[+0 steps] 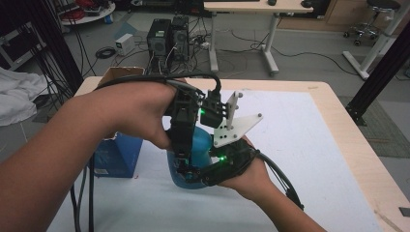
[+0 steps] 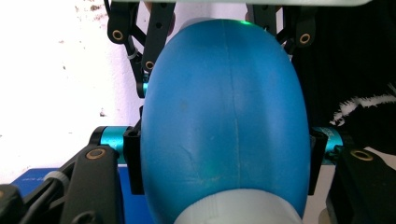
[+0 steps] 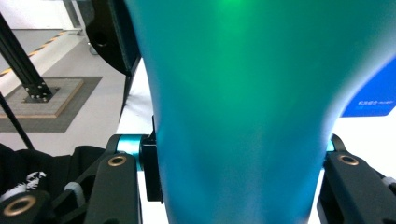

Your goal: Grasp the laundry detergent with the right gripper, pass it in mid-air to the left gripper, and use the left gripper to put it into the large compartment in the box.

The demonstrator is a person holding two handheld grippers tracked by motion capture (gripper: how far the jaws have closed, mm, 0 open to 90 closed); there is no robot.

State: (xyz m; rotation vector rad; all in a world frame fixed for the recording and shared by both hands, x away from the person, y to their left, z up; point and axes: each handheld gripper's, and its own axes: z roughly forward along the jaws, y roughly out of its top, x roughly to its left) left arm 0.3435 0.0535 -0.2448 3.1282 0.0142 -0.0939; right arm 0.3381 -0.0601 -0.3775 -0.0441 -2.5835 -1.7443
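Observation:
A rounded blue bottle is held just above the white table cover, and both grippers are clamped on it. My left gripper comes down from above. In the left gripper view its black pads press both sides of the bottle, which has a white part at its near end. My right gripper reaches in from the lower right under a grey plate. In the right gripper view its jaws squeeze the bottle's narrower part. The right gripper's linkages show beyond the bottle.
A blue box stands on the white cover just left of the bottle, also seen as the blue box. An open cardboard box sits at the table's far left corner. Computer towers and cables lie on the floor beyond.

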